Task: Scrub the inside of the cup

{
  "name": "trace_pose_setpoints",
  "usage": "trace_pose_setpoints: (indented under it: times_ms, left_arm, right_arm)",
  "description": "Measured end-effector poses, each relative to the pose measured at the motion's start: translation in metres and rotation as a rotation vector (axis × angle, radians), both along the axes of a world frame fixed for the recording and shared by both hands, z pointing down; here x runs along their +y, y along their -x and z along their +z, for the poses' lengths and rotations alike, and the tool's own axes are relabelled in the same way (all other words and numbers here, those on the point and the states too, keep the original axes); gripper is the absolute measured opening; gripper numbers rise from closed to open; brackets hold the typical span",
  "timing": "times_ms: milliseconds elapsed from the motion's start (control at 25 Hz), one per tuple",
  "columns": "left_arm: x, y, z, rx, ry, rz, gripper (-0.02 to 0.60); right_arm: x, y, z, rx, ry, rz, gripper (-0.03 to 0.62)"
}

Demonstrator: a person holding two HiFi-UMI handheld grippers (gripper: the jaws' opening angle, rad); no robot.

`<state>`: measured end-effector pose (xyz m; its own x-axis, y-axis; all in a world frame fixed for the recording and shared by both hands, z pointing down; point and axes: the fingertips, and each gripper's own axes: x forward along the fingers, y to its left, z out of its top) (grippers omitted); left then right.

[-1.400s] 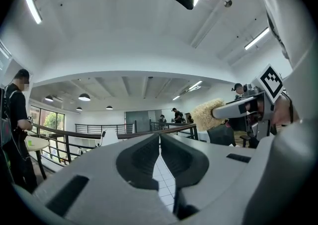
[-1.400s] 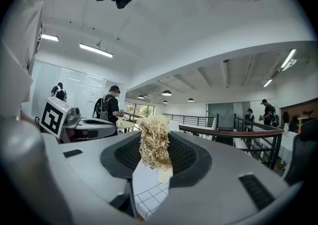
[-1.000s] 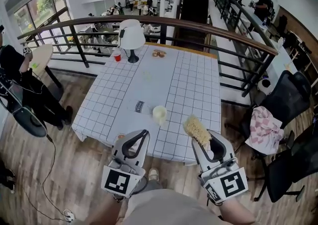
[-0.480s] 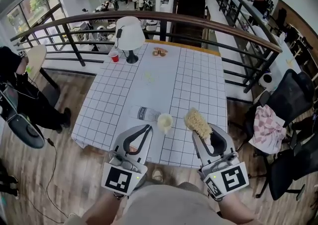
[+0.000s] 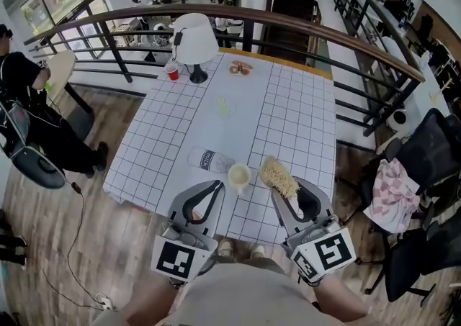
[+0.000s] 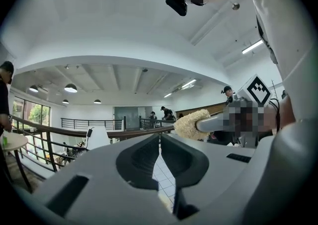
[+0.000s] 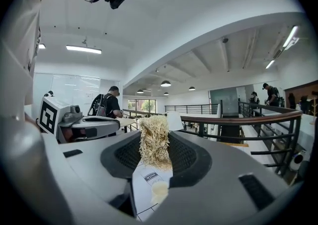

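A pale yellow cup (image 5: 239,175) stands upright near the front edge of the white gridded table (image 5: 288,123); it also shows low between the jaws as the cup (image 7: 159,189). My right gripper (image 5: 278,189) is shut on a straw-coloured scrub brush (image 5: 277,176), whose bristles (image 7: 154,142) stick up just right of the cup. My left gripper (image 5: 215,187) is shut and empty, just left of and short of the cup; its jaws (image 6: 159,142) meet with nothing between them. The brush (image 6: 191,124) appears to its right.
A clear bottle (image 5: 209,160) lies on its side just behind the cup. A white lamp (image 5: 194,39), a red cup (image 5: 171,71) and a plate of food (image 5: 240,68) stand at the far end. A railing (image 5: 346,44) runs behind; a chair with checked cloth (image 5: 392,189) stands on the right.
Both grippers have moved forward to the table's front edge. The cup now lies just ahead, between them. The brush stays in the right gripper.
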<state>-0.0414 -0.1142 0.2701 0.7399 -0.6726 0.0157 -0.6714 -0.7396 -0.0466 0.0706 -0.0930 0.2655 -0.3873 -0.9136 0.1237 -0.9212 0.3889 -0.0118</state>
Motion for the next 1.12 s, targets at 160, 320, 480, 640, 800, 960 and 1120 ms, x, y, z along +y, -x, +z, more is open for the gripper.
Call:
trace_pose_setpoints:
  times_ms: [160, 320, 480, 640, 800, 960, 1120]
  left_arm:
    - [-0.006, 0.001, 0.003, 0.041, 0.024, -0.057, 0.023]
    - [-0.009, -0.005, 0.018, -0.002, 0.033, -0.08, 0.023]
    - [-0.015, -0.013, 0.038, -0.019, 0.072, -0.094, 0.051]
    - [-0.026, -0.023, 0.063, -0.069, 0.105, -0.102, 0.123]
    - [-0.034, -0.033, 0.1, -0.149, 0.114, -0.111, 0.178]
    - [-0.036, -0.044, 0.146, -0.216, 0.183, -0.104, 0.201]
    - [-0.038, -0.052, 0.196, -0.273, 0.28, -0.08, 0.222]
  right_arm:
    - [-0.005, -0.007, 0.004, -0.003, 0.02, -0.02, 0.138]
    - [-0.011, -0.017, 0.014, -0.008, 0.044, -0.029, 0.137]
    - [-0.017, -0.022, 0.028, 0.003, 0.067, -0.039, 0.137]
    - [-0.022, -0.027, 0.048, 0.008, 0.109, -0.04, 0.138]
    - [-0.029, -0.033, 0.067, -0.001, 0.141, -0.037, 0.137]
    - [-0.04, -0.038, 0.089, -0.013, 0.178, -0.027, 0.137]
    - [-0.05, -0.037, 0.107, -0.015, 0.214, -0.019, 0.137]
